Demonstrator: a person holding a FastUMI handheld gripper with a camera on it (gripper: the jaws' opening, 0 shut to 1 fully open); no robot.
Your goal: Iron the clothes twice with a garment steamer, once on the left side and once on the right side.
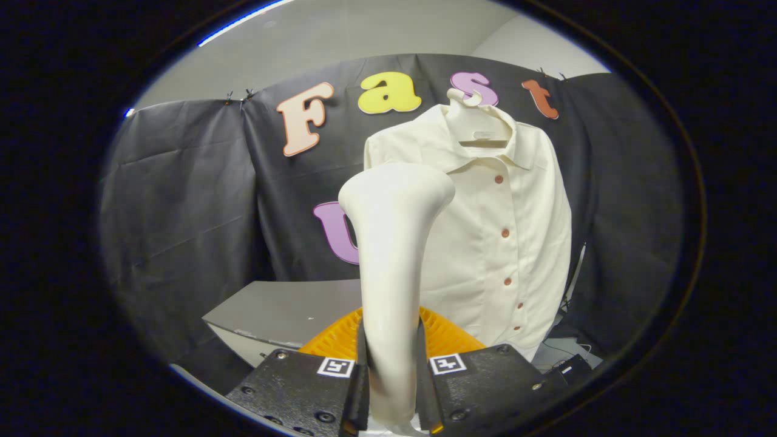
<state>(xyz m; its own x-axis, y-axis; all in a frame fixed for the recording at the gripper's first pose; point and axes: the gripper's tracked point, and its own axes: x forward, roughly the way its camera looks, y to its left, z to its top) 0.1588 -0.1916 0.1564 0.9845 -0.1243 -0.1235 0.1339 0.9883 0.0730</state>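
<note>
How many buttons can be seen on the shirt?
5, in a column down the shirt front: below the collar, chest, waist, then two near the hem. The steamer may hide more.

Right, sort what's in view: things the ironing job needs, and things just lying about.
For the job:
- garment steamer, clamped between the tool's fingers
- cream shirt on its hanger, beyond the steamer

Just lying about:
- grey table under the shirt
- cables beside the shirt's hem

Claw (391,388): two flat, matte finger blocks, each with round screws and a square black-and-white marker tag on top.
</note>
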